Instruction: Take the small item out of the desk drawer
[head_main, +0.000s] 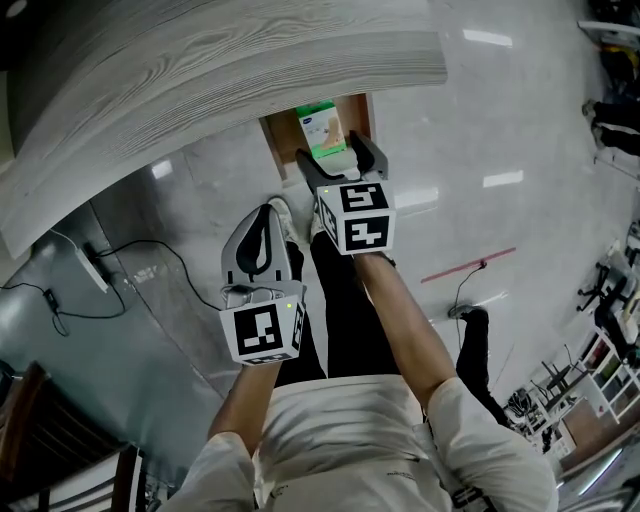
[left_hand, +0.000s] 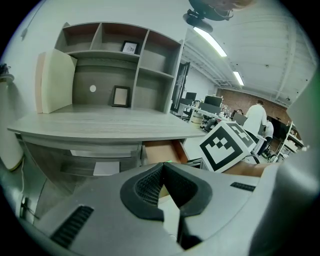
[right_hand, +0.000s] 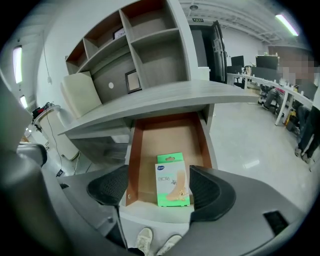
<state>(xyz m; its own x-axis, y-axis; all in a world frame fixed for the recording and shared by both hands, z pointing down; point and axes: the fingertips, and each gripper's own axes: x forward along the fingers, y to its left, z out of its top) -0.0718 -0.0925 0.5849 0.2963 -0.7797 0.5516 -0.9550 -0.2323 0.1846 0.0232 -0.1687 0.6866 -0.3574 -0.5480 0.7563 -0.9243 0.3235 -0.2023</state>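
Since the drawer (right_hand: 165, 132) stands open with the box (right_hand: 171, 182) flat near its front, I'm on the reach: right claw (right_hand: 159, 189) spread wide above it, left claw (left_hand: 162, 187) shut and empty, so next I'd lower and close across the box.

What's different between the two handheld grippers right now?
The right gripper has its fingers spread wide; the left gripper has them pressed together, holding nothing. The right gripper reaches over the open drawer, framing the green box lying there; the left gripper hangs back, nearer the person. Both are grey, and each carries a marker cube.
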